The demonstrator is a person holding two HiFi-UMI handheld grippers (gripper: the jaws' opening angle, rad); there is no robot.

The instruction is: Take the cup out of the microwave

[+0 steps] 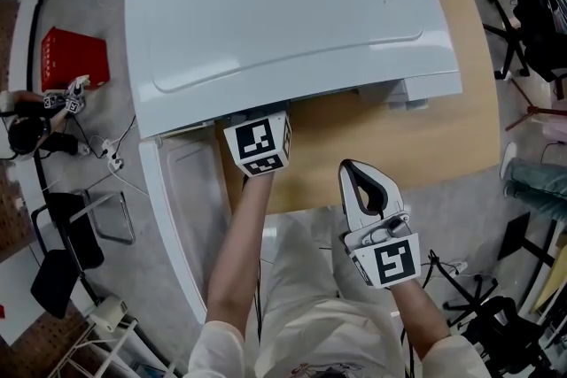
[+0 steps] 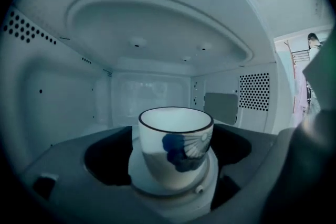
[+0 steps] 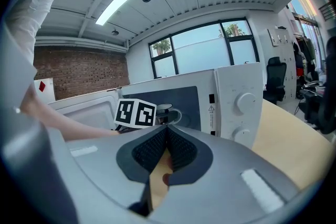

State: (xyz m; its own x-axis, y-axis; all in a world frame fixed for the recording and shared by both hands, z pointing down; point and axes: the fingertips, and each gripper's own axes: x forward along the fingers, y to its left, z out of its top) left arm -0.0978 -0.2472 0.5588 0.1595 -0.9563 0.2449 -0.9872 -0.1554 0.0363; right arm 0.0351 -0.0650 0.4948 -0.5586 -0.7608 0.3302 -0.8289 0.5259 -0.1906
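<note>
A white cup [image 2: 176,147] with a dark rim and a blue flower print stands upright on the turntable inside the white microwave [image 1: 283,13]. My left gripper [image 2: 176,168] reaches into the cavity, its jaws spread wide on either side of the cup with gaps showing, not pressing on it. In the head view only its marker cube [image 1: 259,144] shows at the microwave's mouth; the fingertips and cup are hidden under the top. My right gripper [image 1: 352,165] hangs in front of the table edge, shut, with nothing in it, and points at the microwave's front [image 3: 167,131].
The microwave sits on a wooden table [image 1: 443,137], its door [image 1: 177,217] swung open to the left. Its control panel with two knobs [image 3: 239,107] faces the right gripper. A red crate [image 1: 73,57] and chairs stand on the floor around.
</note>
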